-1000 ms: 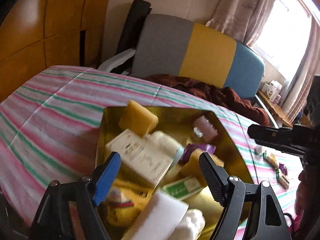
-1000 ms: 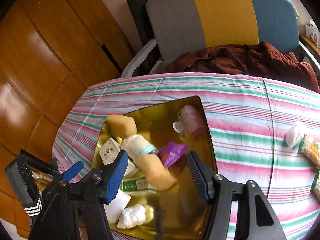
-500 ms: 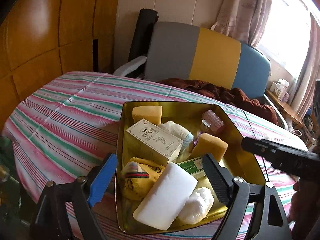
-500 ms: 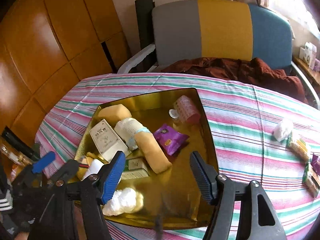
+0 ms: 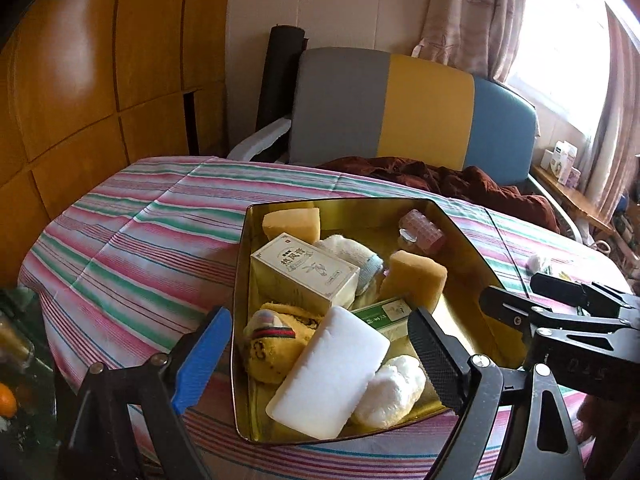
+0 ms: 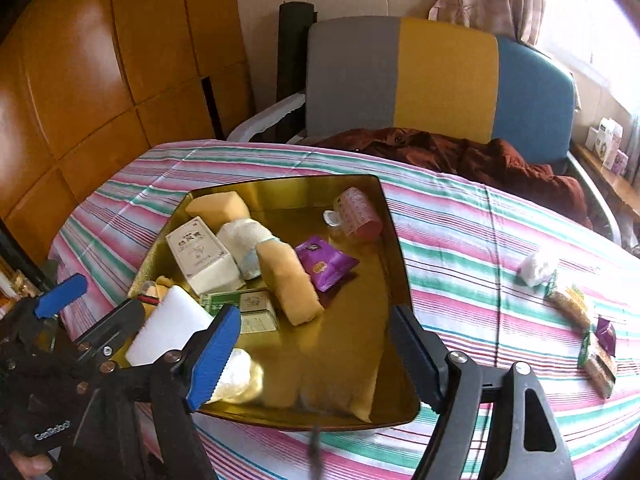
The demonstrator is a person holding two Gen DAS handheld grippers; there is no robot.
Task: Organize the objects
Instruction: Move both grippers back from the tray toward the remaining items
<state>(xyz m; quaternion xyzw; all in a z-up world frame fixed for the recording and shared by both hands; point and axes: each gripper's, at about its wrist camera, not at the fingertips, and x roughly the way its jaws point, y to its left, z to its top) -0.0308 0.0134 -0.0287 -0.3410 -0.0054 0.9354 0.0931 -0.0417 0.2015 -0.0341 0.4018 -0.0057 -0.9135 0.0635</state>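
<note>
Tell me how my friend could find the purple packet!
Look at the gold tray on the striped tablecloth. The purple packet lies flat inside it, between a long tan sponge and a pink roller. It is the only purple, shiny wrapper in the tray.

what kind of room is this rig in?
Likely a lived-in home room, not a lab: a striped tablecloth covers the table, an armchair with brown clothing heaped on it stands behind, and curtains hang by a window beside wood panelling.
</note>
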